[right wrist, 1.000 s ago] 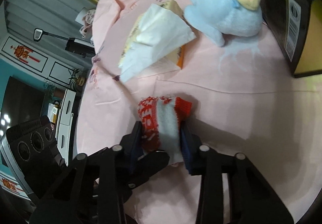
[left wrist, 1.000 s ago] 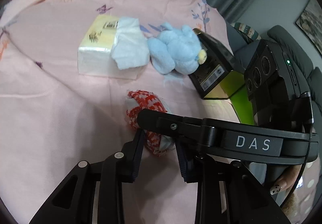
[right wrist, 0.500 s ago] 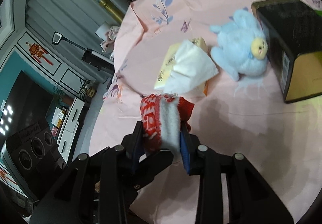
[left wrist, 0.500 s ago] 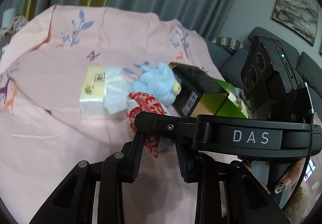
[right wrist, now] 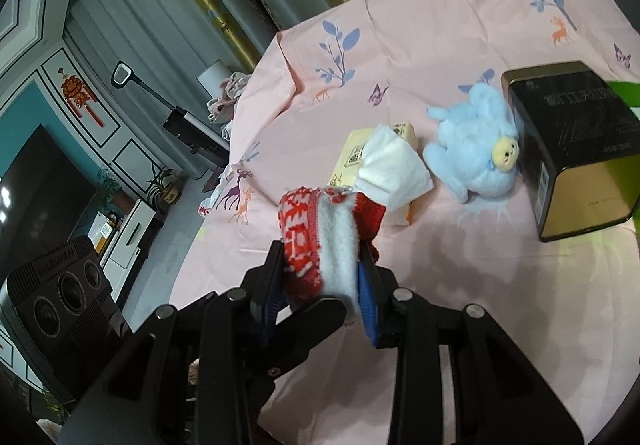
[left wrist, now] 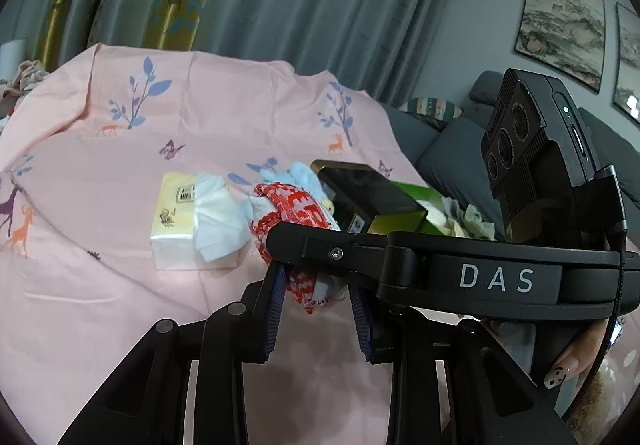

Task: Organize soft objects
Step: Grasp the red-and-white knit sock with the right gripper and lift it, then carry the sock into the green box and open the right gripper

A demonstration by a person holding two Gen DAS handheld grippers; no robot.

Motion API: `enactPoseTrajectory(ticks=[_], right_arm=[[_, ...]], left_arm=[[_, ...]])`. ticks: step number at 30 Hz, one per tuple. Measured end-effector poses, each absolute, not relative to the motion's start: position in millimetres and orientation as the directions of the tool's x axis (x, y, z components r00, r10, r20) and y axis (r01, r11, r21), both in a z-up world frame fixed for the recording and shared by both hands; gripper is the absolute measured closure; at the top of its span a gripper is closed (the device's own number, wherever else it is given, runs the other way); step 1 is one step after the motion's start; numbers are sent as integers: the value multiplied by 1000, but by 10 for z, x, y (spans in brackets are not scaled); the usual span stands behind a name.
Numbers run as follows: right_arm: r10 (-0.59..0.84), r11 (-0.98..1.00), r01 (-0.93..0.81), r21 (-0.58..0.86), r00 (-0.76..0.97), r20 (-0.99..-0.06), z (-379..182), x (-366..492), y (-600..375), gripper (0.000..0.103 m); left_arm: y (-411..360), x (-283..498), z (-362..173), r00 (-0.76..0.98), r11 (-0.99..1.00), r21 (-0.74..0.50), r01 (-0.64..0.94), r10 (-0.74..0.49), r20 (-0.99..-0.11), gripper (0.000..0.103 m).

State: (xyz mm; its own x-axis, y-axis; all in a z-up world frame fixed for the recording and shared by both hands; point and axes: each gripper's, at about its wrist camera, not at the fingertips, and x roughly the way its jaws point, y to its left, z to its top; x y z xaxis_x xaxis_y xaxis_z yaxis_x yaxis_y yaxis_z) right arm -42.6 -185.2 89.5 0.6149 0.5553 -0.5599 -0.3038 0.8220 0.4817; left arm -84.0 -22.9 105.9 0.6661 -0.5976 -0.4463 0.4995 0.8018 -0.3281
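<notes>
Red-and-white knitted sock (right wrist: 320,241): soft, light and fleece-lined. It will sag and stretch rather than slip, so it is best gripped across its bunched thickness. It is clear of the pink cloth (left wrist: 100,305) on the worktop, nearest the cameras. The right tongs (right wrist: 324,285) are clamped on its lower end, nearly closed. The left tongs (left wrist: 318,293) are likewise narrow, pinching the same sock. Beyond lie a tissue pack (right wrist: 384,165), a blue plush toy (right wrist: 476,153), then a dark box (right wrist: 576,149) at far right.
</notes>
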Motion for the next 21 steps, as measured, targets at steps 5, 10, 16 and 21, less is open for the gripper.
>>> enactPoseTrajectory(ticks=[5, 10, 16, 21], right_arm=[[539, 833, -308, 459, 636, -552, 952, -486, -1818, 70], [531, 839, -317, 443, 658, -535, 1033, -558, -1829, 70], [519, 845, -323, 427, 687, -509, 1166, -646, -1902, 70], [503, 849, -305, 432, 718, -481, 1268, -702, -2079, 70]], left_arm=[[-241, -881, 1090, 674, 794, -329, 511, -608, -420, 71], [-251, -930, 1155, 684, 785, -322, 529, -619, -385, 71], [-351, -991, 1285, 687, 774, -300, 557, -633, -357, 71], [-562, -1001, 1407, 678, 764, -268, 587, -644, -354, 71]])
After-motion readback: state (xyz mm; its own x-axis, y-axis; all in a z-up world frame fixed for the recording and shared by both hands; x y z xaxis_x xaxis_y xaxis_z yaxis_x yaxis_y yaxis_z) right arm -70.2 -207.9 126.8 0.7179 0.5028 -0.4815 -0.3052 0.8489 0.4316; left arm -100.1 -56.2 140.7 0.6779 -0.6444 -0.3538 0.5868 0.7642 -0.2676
